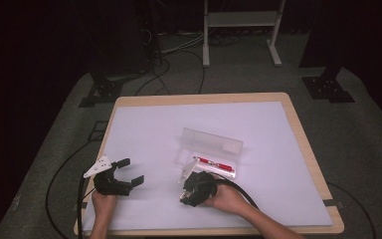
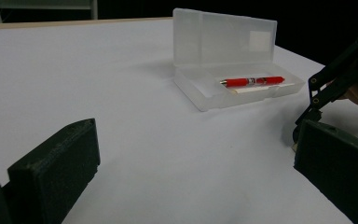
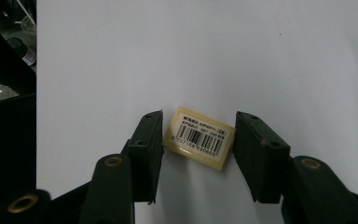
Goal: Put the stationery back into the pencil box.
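Observation:
A small cream eraser with a barcode label lies slightly askew on the white sheet. My right gripper points down over it, one black pad beside each end, close to its corners but not squeezing it. In the high view the right gripper sits just in front of a clear plastic pencil case with its lid standing up. Inside the case lies a red pen. My left gripper rests low at the front left, jaws wide apart with nothing between them, and faces the pencil case and the red pen.
A white sheet covers the wooden table. Cables trail from both grippers toward the front edge. Beyond the table are stand feet, floor cables and a white frame.

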A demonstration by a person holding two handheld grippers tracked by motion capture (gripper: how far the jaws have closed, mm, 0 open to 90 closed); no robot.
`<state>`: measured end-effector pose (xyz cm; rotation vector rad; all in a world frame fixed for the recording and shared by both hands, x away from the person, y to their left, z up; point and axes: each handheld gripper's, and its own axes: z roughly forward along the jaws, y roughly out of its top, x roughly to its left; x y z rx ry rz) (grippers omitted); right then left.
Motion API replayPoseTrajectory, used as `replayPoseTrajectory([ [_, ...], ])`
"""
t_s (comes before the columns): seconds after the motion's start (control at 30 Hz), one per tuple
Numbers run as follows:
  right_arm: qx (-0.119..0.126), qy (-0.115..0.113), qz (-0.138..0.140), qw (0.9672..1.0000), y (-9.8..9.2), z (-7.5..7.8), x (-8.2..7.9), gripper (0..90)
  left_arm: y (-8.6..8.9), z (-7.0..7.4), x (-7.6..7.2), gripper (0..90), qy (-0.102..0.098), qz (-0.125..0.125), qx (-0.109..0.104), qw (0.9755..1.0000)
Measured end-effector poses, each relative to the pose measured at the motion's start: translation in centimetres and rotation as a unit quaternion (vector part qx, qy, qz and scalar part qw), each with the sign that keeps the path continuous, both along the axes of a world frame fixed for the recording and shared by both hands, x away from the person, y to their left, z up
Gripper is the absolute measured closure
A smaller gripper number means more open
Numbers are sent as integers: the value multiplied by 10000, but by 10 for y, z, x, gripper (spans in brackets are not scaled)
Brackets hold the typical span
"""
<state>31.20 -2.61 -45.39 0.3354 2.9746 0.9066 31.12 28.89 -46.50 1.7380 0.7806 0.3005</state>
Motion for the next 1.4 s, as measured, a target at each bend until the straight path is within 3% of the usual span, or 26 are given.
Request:
replayPoseTrajectory([
  [0.23,-30,-31,33,10000,0,1,-1,536,0,0,0,0,1,1,-2,10000],
  [0.63,118,-29,-27,9999,-6,13,5,545,0,0,0,0,-5,9,-4,10000],
  [1.4,237,-60,-209,9995,-11,38,38,554,0,0,0,0,7,12,-4,10000],
])
